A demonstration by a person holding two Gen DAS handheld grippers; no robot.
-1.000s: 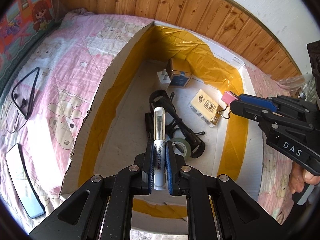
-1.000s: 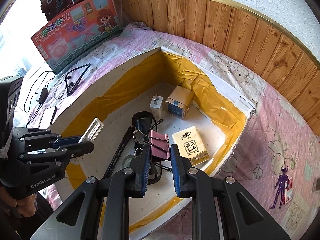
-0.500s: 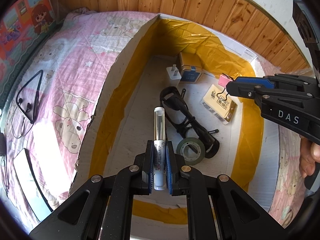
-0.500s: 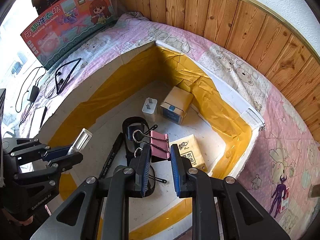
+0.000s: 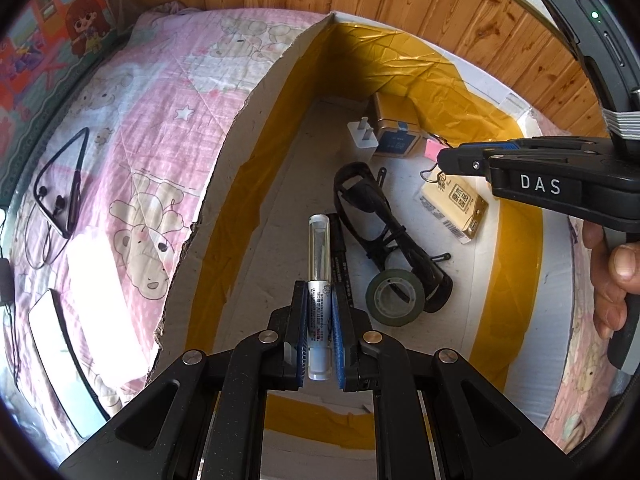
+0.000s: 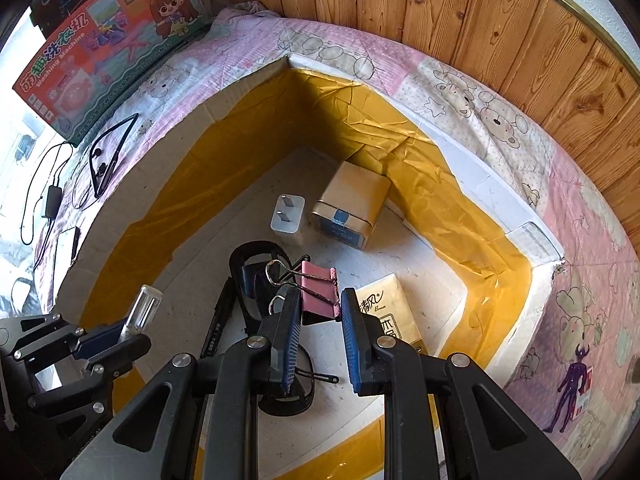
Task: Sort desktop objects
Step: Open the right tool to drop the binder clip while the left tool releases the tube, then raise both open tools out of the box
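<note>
Left gripper point(image 5: 320, 332): fingers clamped on a clear-capped tube point(image 5: 319, 276), held above the near end of the box.
Right gripper point(image 6: 320, 336): fingers closed narrowly on a pink binder clip point(image 6: 319, 289), wire handles pointing left, held above the box floor.
Cardboard box point(image 6: 192, 128): open-topped, white, inner walls lined with yellow tape; it rests on the bedspread.
Box floor, near: roll of dark tape point(image 5: 395, 297), black marker point(image 5: 341, 256), black strap point(image 5: 374, 216) with black clips beside it.
Box floor, middle: tissue packet point(image 6: 386, 312), at the right.
Box floor, far corner: white plug adapter point(image 6: 287, 214) beside a gold carton point(image 6: 352, 210).
Surface: pink bear-print bedspread point(image 6: 500, 120).
On bedspread, left of box: black neckband earphones point(image 5: 60, 184), a phone point(image 5: 60, 360).
Room: wooden plank wall point(image 6: 440, 12); toy washing-machine box point(image 6: 104, 40) at far left.
</note>
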